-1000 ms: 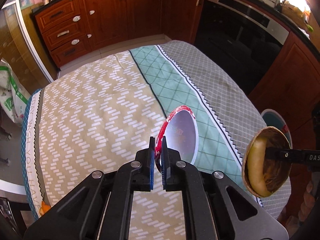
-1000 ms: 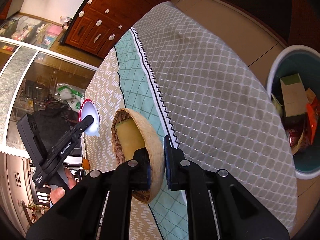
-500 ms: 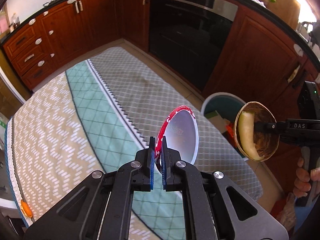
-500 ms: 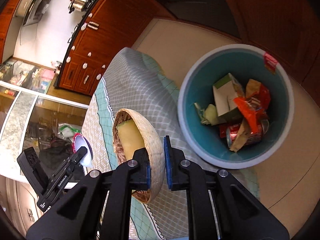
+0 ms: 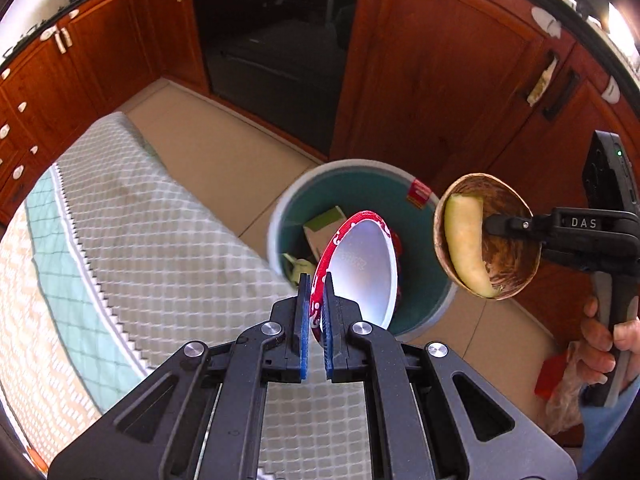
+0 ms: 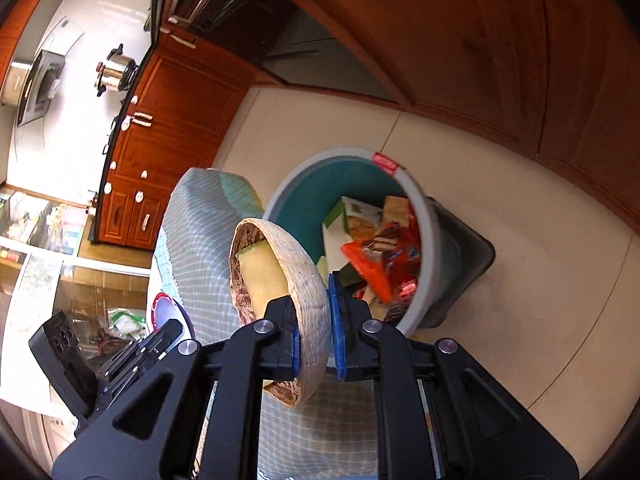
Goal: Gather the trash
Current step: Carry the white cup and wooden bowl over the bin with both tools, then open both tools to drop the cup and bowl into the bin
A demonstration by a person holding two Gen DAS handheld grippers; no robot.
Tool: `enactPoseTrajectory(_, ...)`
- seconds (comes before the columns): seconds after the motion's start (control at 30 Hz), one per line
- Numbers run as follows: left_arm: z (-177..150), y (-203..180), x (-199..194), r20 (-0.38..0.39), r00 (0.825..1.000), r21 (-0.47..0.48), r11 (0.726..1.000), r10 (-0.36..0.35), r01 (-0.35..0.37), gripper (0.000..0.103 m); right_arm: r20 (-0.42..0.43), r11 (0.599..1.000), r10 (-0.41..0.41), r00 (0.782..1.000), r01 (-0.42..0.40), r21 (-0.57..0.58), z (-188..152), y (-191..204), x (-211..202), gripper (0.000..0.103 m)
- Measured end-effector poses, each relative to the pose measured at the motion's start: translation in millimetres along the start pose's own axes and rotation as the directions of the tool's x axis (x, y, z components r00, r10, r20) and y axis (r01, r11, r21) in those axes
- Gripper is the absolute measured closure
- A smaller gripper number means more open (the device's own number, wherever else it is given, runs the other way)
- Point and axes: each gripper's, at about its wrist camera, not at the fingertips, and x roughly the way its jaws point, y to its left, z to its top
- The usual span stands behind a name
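Jaws: left gripper clamped on rim of red-and-white bowl, right gripper clamped on wall of wooden bowl holding a peel | progress: both over or beside trash bin, already part full; emptying not yet done | bowls edge-on between pads

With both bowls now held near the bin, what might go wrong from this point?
1. The brown coconut-shell bowl in the right claw is tipped on edge; the pale yellow peel inside could slide out and miss the teal round trash bin.
2. The left claw pinches only the rim of the red-and-white paper bowl, which could twist loose.
3. The bin sits close beside the table's patterned cloth, so a dropped item may land there.
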Motion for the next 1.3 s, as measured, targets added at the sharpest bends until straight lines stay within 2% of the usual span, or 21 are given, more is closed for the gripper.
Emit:
enactPoseTrajectory(0.43, 13, -33, 59, -0.104, 0.994, 0.062, 0.997, -0.035, 0.041, 0.095, -0.035, 0.999, -0.028, 0.999, 0.029, 0.043, 15, -32, 24, 0.091)
enactPoseTrajectory(0.47, 13, -34, 62, -0.115, 0.993, 0.061, 0.997, -0.037, 0.045, 0.091, -0.037, 0.999, -0.030, 0.999, 0.032, 0.043, 17, -33, 25, 0.091)
enactPoseTrajectory(0.57, 12, -33, 64, -0.103, 0.995, 0.065, 0.998, -0.016, 0.023, 0.055, -0.044, 0.998, -0.040, 0.998, 0.041, 0.041, 19, -34, 30, 0.091)
enactPoseTrajectory(0.73, 10, -26, 59, -0.091, 0.996, 0.044, 0.999, -0.021, 0.025, 0.050, -0.054, 0.998, -0.049, 0.997, 0.051, 0.046, 20, -38, 37, 0.091)
enactPoseTrajectory(0.9, 6, -14, 42, -0.055, 0.998, 0.013, 1.000, -0.017, 0.018, 0.034, -0.065, 0.998, -0.058, 0.996, 0.060, 0.033, 21, -36, 45, 0.089)
enactPoseTrajectory(1.1, 0, 0, 28, -0.039, 0.999, -0.038, 0.999, -0.010, 0.008, 0.022, -0.101, 0.997, -0.072, 0.992, 0.072, -0.006, 21, -25, 63, 0.086)
enactPoseTrajectory(1.17, -3, 5, 26, -0.034, 0.999, -0.054, 0.999, -0.009, 0.008, 0.021, -0.121, 0.997, -0.075, 0.990, 0.073, -0.020, 20, -19, 71, 0.086)
enactPoseTrajectory(1.23, -5, 10, 22, -0.033, 0.999, -0.069, 0.998, -0.014, 0.011, 0.020, -0.136, 0.998, -0.066, 0.989, 0.062, -0.027, 18, -14, 78, 0.081)
enactPoseTrajectory(1.3, -7, 14, 19, -0.026, 1.000, -0.078, 0.997, -0.012, 0.010, 0.019, -0.145, 0.999, -0.041, 0.989, 0.038, -0.024, 17, -9, 83, 0.065)
